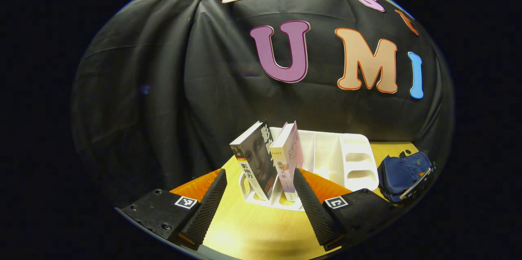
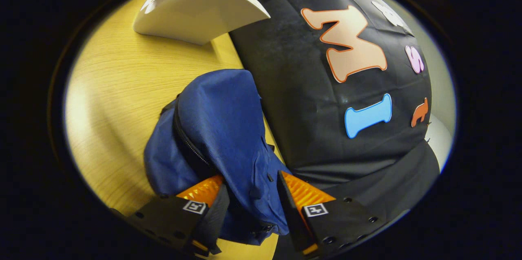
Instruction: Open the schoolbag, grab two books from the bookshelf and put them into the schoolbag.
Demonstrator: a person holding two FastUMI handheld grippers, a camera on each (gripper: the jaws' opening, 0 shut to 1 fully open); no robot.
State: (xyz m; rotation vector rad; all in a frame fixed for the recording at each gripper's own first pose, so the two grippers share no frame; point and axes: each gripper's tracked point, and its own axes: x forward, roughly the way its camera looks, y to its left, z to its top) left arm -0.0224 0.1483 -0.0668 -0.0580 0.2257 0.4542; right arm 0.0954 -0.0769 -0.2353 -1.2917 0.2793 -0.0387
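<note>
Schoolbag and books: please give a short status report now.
Left gripper open, facing two books upright in white rack. Right gripper astride blue schoolbag fabric, grip unclear. Nothing in the way.

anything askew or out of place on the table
The two books lean left in the white rack instead of standing upright. The blue bag lies slumped at the table's back edge against the cloth. No spill or damage.

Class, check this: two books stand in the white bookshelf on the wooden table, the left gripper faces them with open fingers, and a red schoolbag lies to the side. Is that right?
Not quite. The schoolbag is dark blue, not red, as the right gripper view shows. The rest holds: two books stand in the white bookshelf on the wooden table, and the left gripper faces them open.
</note>
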